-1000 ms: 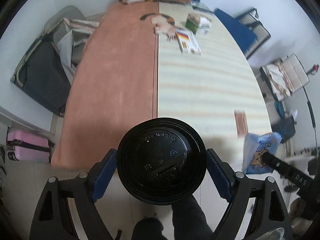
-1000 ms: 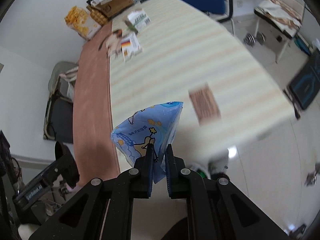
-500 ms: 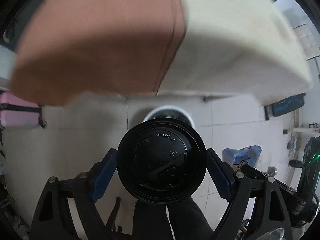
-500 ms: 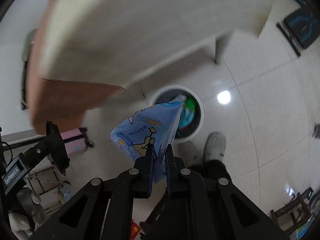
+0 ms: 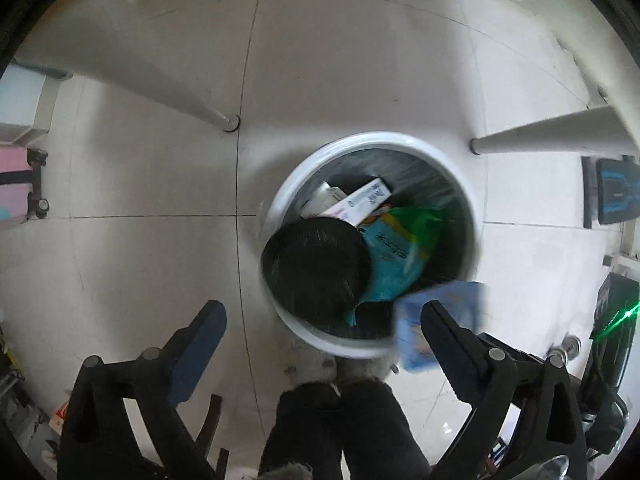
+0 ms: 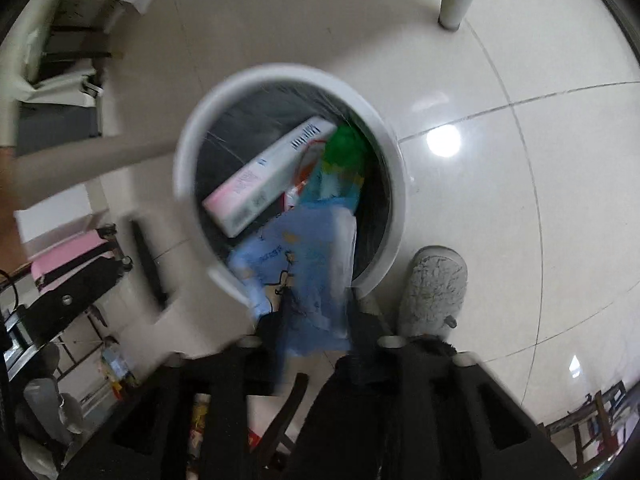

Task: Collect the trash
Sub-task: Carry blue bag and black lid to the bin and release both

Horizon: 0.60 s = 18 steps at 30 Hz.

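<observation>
Change since earlier frames: both views, which faced the table top one second ago, now look down on a white bin point(image 5: 276, 200) on the tiled floor point(image 5: 140, 184); the black lid point(image 5: 316, 264), formerly clamped in the left gripper point(image 5: 322, 318), is now out of its grasp, over the bin mouth.
Left gripper: fingers point(image 5: 200, 340) spread wide apart, nothing between them; it hangs above the near rim of the bin.
Black lid: blurred, overlapping the near-left part of the bin opening; whether it is falling or resting on the contents cannot be told.
Right gripper point(image 6: 316, 320): heavily blurred; its fingers point(image 6: 362, 332) stand somewhat apart either side of the blue bag point(image 6: 304, 280), and whether they touch it cannot be told.
Blue bag: hangs over the near rim of the bin, its upper part above the opening; in the left view it appears at the bin's near-right edge point(image 5: 436, 320).
Bin contents: white-and-pink carton point(image 6: 264, 176) lying aslant, green-and-teal wrapper point(image 6: 340, 168) beside it toward the right wall.
Surroundings of the bin: two pale table legs point(image 5: 540, 138) beyond it; grey slipper point(image 6: 434, 288) just beside its near-right rim; pink suitcase point(image 5: 16, 184) well apart to the left.
</observation>
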Each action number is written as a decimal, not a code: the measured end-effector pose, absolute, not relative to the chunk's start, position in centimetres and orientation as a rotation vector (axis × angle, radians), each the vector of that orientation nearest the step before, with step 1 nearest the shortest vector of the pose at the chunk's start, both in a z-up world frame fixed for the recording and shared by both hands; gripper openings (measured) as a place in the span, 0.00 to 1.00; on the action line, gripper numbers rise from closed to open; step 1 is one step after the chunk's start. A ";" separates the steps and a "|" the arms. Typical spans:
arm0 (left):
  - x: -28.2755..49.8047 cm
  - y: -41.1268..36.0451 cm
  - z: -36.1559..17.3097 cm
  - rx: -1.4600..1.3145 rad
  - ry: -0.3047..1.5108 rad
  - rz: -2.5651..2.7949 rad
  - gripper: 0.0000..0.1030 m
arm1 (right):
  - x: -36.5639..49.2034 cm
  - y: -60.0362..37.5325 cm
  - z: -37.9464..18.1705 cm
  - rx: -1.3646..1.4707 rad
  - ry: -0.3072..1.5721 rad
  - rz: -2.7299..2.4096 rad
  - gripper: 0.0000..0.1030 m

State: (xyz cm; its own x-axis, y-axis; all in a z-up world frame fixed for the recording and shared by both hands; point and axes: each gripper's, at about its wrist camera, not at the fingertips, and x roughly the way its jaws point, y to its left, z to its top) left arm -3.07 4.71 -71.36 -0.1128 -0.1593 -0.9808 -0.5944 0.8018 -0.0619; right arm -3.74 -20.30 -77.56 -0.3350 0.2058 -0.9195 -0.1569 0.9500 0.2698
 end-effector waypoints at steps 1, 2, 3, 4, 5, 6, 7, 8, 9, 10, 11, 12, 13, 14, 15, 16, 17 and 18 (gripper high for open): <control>-3.6 5.0 -71.8 -0.601 1.659 0.417 0.97 | -3.8 -20.1 -78.2 0.031 1.879 0.373 0.53; -3.8 5.1 -72.1 -0.601 1.653 0.423 0.97 | -3.8 -20.1 -78.9 0.011 1.871 0.379 0.66; -4.1 5.1 -72.4 -0.595 1.650 0.434 0.97 | -3.9 -20.0 -79.2 -0.022 1.858 0.375 0.78; -4.2 5.2 -72.6 -0.591 1.650 0.440 0.97 | -3.9 -19.6 -79.2 -0.061 1.841 0.370 0.84; -4.4 5.2 -72.6 -0.583 1.652 0.448 0.97 | -4.0 -19.4 -79.2 -0.099 1.822 0.365 0.93; -4.6 5.2 -72.6 -0.576 1.656 0.455 0.97 | -4.1 -19.3 -79.0 -0.147 1.798 0.351 1.00; -4.8 5.1 -72.4 -0.570 1.657 0.460 0.97 | -4.2 -19.1 -78.7 -0.187 1.776 0.338 1.00; -4.9 5.1 -72.1 -0.557 1.658 0.467 0.97 | -4.2 -19.1 -78.7 -0.222 1.755 0.331 1.00; -5.1 5.3 -71.7 -0.541 1.660 0.475 0.97 | -4.3 -19.0 -78.4 -0.254 1.736 0.321 1.00; -5.4 5.6 -71.3 -0.531 1.659 0.479 0.97 | -4.0 -18.8 -78.2 -0.280 1.722 0.315 1.00; -5.5 5.5 -71.1 -0.521 1.658 0.482 0.97 | -4.0 -18.7 -77.8 -0.312 1.702 0.311 1.00; -5.6 5.4 -70.5 -0.510 1.657 0.483 0.97 | -3.8 -18.5 -77.3 -0.336 1.688 0.309 1.00; -5.6 5.4 -70.3 -0.501 1.657 0.484 0.97 | -3.8 -18.3 -77.1 -0.357 1.677 0.306 1.00; -5.6 5.3 -69.8 -0.487 1.657 0.485 0.97 | -3.8 -18.0 -76.9 -0.370 1.672 0.303 1.00; -5.5 5.1 -69.6 -0.480 1.656 0.485 0.97 | -3.7 -18.3 -76.5 -0.376 1.667 0.302 1.00; -5.6 5.0 -69.1 -0.477 1.654 0.483 0.97 | -3.7 -18.3 -76.0 -0.379 1.664 0.299 1.00; -5.6 4.9 -68.5 -0.474 1.653 0.482 0.97 | -3.7 -18.3 -75.5 -0.382 1.661 0.299 1.00; -5.7 4.8 -67.9 -0.471 1.650 0.480 0.97 | -3.8 -18.3 -74.9 -0.381 1.656 0.299 1.00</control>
